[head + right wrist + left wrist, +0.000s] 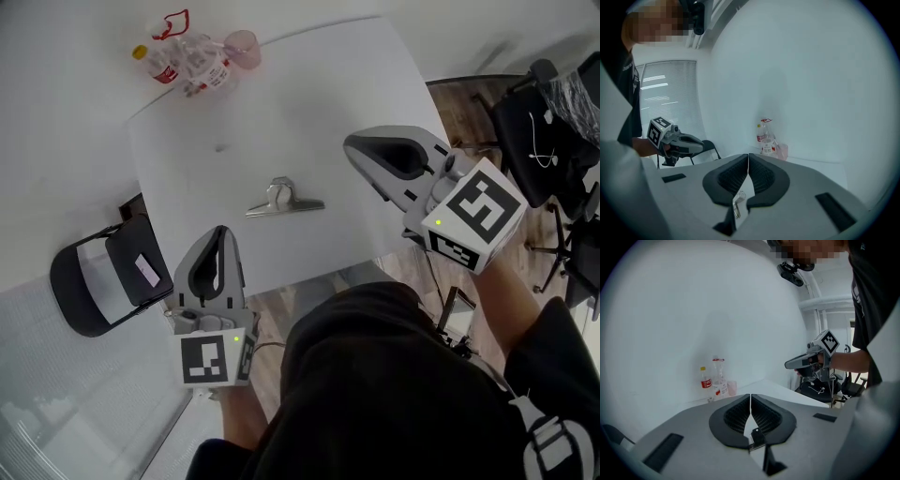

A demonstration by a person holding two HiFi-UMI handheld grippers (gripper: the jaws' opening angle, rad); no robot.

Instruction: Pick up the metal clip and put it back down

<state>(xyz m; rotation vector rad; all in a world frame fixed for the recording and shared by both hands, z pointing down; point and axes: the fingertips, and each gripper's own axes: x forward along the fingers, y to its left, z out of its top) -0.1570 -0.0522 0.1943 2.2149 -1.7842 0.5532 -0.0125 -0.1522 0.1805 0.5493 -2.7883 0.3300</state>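
The metal clip point(284, 200) lies flat on the white table point(309, 103), near the front edge, with nothing gripping it. My left gripper point(220, 231) hovers at the table's front left corner, short of the clip, jaws closed together and empty. My right gripper point(351, 142) hangs to the right of the clip, also shut and empty. In the left gripper view the jaws point(750, 397) meet at the tips, and the clip point(755, 437) shows below them. The right gripper view shows its jaws point(748, 155) pressed together, with the clip point(737, 203) seen under them.
Several plastic bottles point(187, 61) and a pink cup point(242, 47) stand at the table's far left corner. A black folding chair point(103, 281) sits left of the table. A black office chair point(539, 141) stands to the right. The person's dark torso fills the bottom of the head view.
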